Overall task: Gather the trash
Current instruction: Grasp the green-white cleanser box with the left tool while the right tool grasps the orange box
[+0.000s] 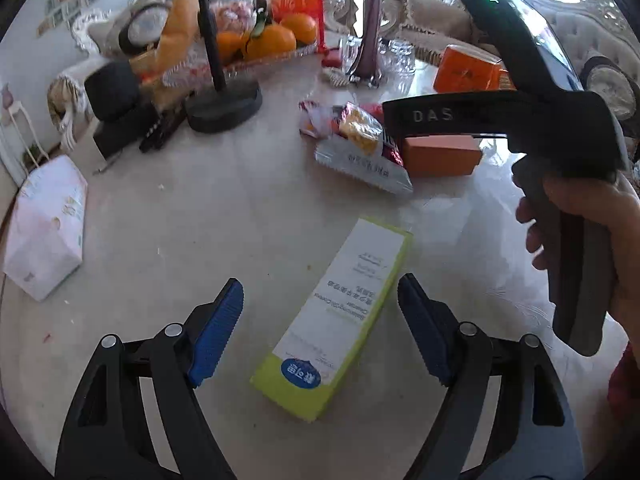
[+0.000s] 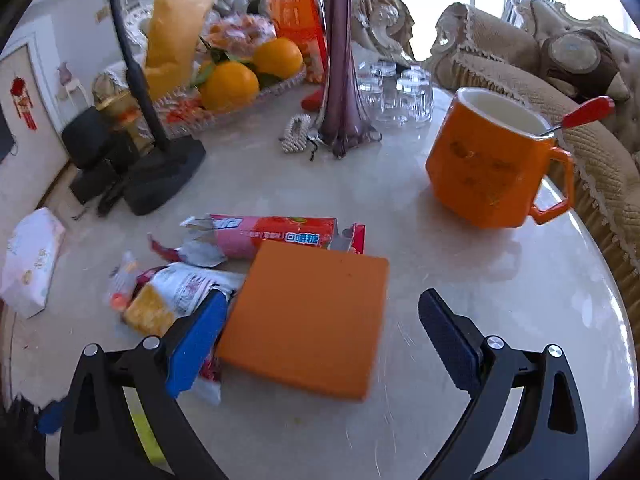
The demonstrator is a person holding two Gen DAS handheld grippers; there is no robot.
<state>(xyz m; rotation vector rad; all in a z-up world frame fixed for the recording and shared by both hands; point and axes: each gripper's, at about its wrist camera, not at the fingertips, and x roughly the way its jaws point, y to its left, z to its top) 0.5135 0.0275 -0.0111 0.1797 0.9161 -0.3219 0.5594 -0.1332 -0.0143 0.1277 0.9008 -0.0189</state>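
My left claw (image 1: 320, 320) wide open, empty, straddling green-white carton (image 1: 340, 316); carton's long axis runs away toward surface centre.

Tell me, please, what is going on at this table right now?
A person is clearing trash off a marble table with a gripper in each hand. The left gripper hangs open over a green-and-white carton; the right gripper hangs open over an orange box beside crumpled snack wrappers. Neither holds anything yet.

Bright window backlight, glare on the table (image 2: 500, 280), fisheye-bent edges, slight blur.
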